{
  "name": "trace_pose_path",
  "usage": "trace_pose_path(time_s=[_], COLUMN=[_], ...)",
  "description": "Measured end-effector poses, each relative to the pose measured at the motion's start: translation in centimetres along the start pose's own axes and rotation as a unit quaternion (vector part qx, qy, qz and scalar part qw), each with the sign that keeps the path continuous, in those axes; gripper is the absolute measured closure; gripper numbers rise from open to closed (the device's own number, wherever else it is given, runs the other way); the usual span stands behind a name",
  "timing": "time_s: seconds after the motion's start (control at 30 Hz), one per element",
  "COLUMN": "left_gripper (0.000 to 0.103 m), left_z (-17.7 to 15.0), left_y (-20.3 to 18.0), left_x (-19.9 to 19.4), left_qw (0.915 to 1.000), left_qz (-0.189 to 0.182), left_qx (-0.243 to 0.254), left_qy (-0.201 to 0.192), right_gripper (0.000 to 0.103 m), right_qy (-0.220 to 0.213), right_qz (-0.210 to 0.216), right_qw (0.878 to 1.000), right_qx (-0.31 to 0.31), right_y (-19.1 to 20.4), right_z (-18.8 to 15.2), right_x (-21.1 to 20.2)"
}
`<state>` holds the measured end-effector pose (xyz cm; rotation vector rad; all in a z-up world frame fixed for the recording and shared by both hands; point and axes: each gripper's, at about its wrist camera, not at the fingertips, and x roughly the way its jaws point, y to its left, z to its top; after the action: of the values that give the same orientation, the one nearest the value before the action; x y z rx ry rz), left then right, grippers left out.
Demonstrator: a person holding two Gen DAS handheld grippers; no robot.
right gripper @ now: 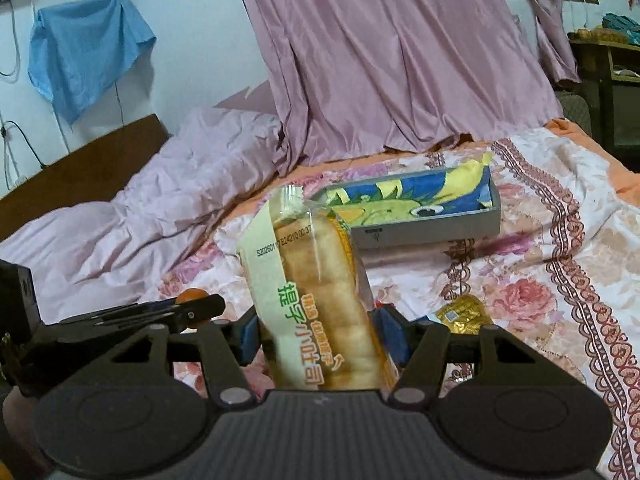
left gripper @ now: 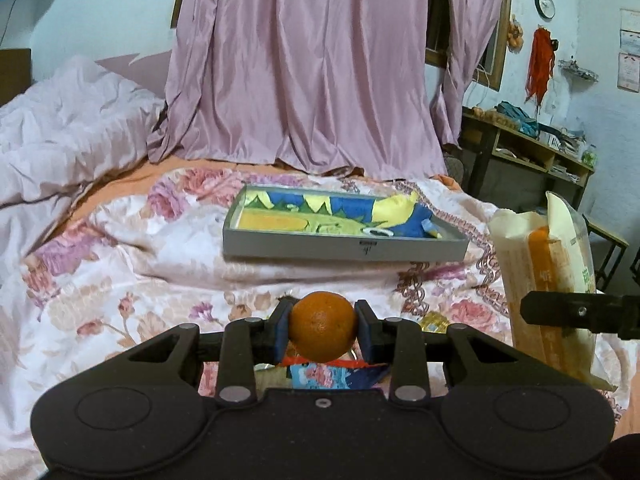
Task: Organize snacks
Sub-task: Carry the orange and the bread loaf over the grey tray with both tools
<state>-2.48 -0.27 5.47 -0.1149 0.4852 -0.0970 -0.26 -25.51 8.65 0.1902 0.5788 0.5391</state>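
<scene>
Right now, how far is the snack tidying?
Nothing sits in the gray tray yet; only its cartoon lining shows. In hand: the left gripper grips an orange, the right gripper a bread packet. Left: a gold-wrapped snack on the bedspread.

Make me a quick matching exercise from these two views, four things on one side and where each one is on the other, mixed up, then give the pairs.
Things:
1. orange
2. bread packet
3. grey tray
4. gold wrapper

Places:
A. lying loose on the floral quilt
B. held in the right gripper
C. resting on the quilt near the curtain
D. held in the left gripper

Pairs: 1-D, 2-B, 3-C, 4-A
</scene>
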Motion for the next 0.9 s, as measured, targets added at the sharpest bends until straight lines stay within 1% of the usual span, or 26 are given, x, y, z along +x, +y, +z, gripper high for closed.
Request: trace_pose_path(time_s=[0.27,0.4,0.57,0.7,0.9], left_gripper=[0.067,0.067,0.067,0.067,0.067], left_z=[1.5,2.4,3.7,4.7,6.2], left_y=[-2.0,-2.7,-2.7,-2.0,-1.1], left_x=[-1.2,-1.8,-2.3,-1.6,0.9], left_qw=[0.9996,0.9991,0.9989,0.999,0.999], left_qz=[0.021,0.025,0.025,0.021,0.015], left_qx=[0.019,0.033,0.032,0.027,0.022], left_qy=[-0.004,-0.01,-0.023,-0.03,-0.035], right_gripper=[0.038,0.038,0.038,0.038,0.038], right_qy=[-0.028,-0.049,-0.057,-0.057,-0.064], right_qz=[0.03,0.034,0.03,0.025,0.011], right_qw=[0.999,0.998,0.998,0.998,0.997], right_qx=[-0.012,-0.008,-0.01,-0.017,-0.034], right_y=[0.2,-0.1,-0.1,0.3,0.8], right_z=[-0.3,0.1,0.6,1.5,3.4], right_x=[-0.7,-1.8,-2.1,-1.5,-0.2])
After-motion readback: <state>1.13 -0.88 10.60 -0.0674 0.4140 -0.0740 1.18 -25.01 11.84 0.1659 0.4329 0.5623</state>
